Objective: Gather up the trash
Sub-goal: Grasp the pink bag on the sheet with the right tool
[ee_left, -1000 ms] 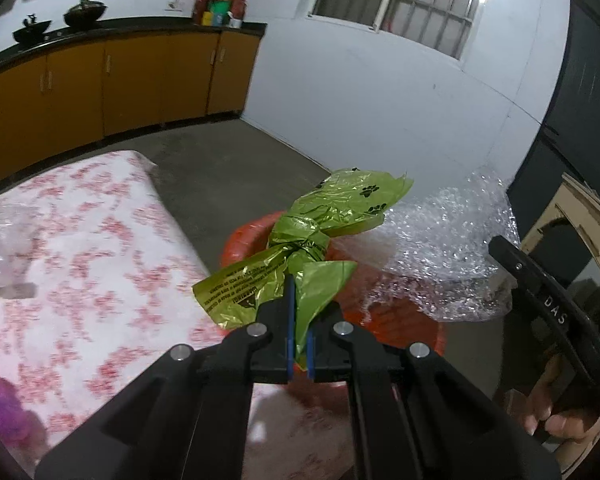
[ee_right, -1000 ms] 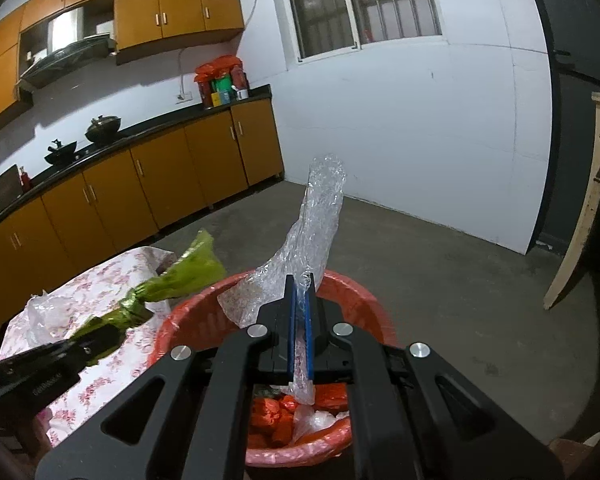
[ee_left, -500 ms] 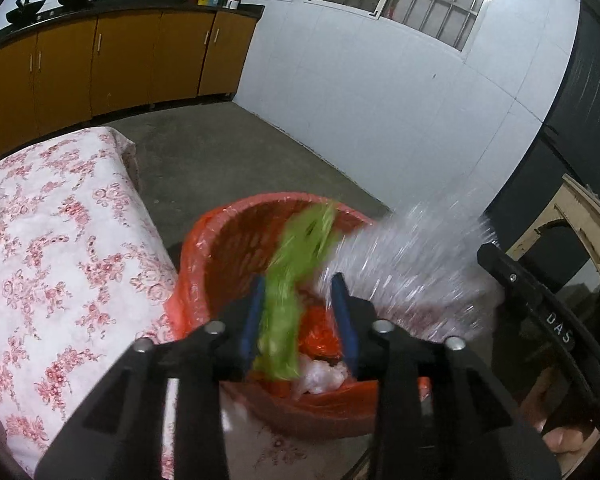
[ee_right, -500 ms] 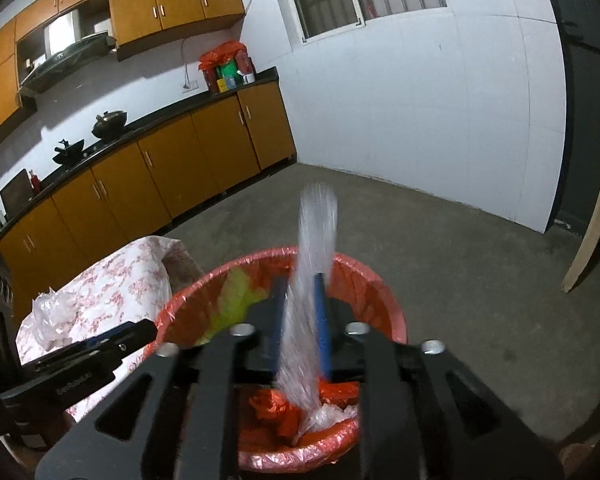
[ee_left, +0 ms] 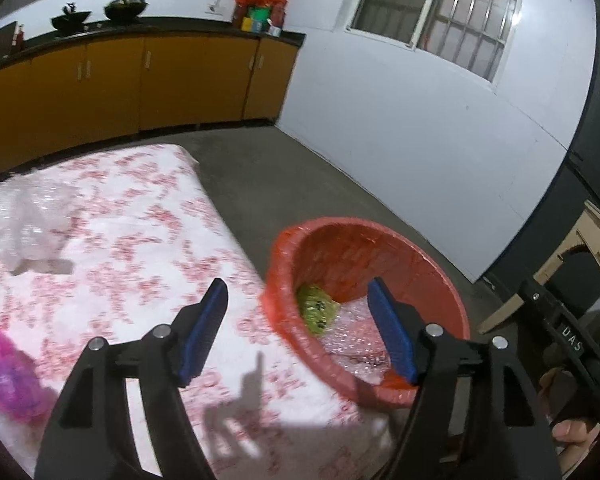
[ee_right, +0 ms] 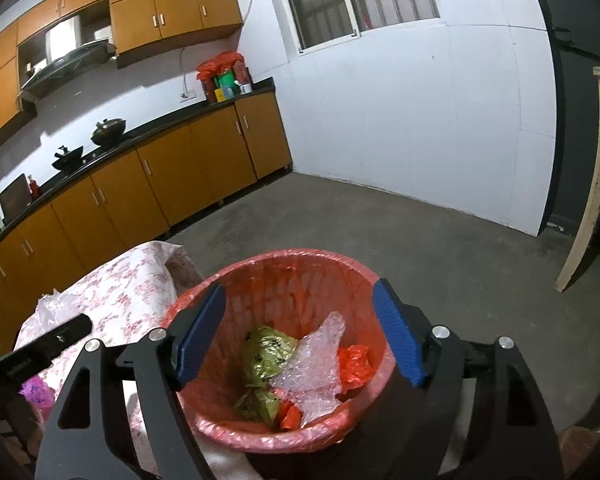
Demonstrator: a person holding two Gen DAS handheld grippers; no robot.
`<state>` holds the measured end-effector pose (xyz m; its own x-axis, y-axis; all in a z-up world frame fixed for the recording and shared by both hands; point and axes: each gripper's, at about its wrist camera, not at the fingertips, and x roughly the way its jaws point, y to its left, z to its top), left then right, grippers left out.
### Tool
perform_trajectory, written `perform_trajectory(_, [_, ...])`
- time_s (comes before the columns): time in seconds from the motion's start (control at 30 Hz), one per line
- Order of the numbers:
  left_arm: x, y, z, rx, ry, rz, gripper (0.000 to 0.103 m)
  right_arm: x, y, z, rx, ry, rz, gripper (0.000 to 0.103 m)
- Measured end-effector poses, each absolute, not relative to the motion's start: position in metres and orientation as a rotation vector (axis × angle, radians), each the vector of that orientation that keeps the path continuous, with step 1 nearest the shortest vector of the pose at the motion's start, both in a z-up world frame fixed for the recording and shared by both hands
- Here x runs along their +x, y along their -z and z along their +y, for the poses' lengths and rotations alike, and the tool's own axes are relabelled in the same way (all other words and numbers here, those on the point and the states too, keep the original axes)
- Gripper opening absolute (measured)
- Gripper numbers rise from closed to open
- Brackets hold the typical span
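Trash remaining on the flowered table [ee_left: 120, 220]: crumpled clear plastic [ee_left: 24, 216] at nine o'clock of the left wrist view, and a pink-purple bundle [ee_left: 4, 364] at eight o'clock, too blurred to name. Both well apart from the bin.

Toward the centre, left gripper [ee_left: 296, 286] spread wide, jaws just opened, nothing between the pads. Just beyond it, at four o'clock and hard by the table edge, red-lined bin [ee_left: 380, 228]. Inside, green bag [ee_left: 318, 310] against the near wall, with bubble wrap [ee_left: 348, 332] just beside it toward five o'clock.

In the right wrist view, right gripper [ee_right: 299, 288] likewise wide, jaws just opened, empty, hanging over the bin's mouth. Green bag at seven o'clock on the bin floor, bubble wrap leaning across from it toward three o'clock, an orange scrap [ee_right: 354, 362] touching the wrap's right edge.

Likely trouble from here:
- Snagging the loose liner at the rim on the way out, with a finger so near each side. Could drag or tip what looks like a light bin.
- Springy wrap unfolding and riding up the wall, if left uncompressed.
- Knocking one gripper against the other, given how near they stand over the bin.
- Pinching the tablecloth along with the thin clear plastic on the next reach, then pulling the cloth and the pink bundle off the edge.
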<state>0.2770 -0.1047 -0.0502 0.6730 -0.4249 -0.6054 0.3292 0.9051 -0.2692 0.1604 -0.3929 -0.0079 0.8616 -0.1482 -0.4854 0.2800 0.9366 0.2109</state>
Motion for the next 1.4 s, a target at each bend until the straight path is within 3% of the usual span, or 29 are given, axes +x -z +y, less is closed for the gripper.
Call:
perform_trajectory(0.37, [0.229,0.016,-0.002,-0.167,0.212,0.603,0.077,0.168,0.005,-0.311,0.214,0.023,0.53,0.076])
perform_trajectory(0.83, [0.147,0.037,0.193,-0.238,-0.323,0.586,0.08,0.197,0.027,-0.122,0.103,-0.467,0.69,0.075])
perform_trajectory(1.07, [0.125,0.046,0.231,-0.28,-0.396,0.601,0.081,0.205,0.047,-0.05,-0.03,-0.578,0.749,0.075])
perform_trajectory(1.4, [0.13,0.061,0.231,-0.285,-0.357,0.623,0.081,0.225,0.076,-0.028,-0.128,-0.572,0.835,0.052])
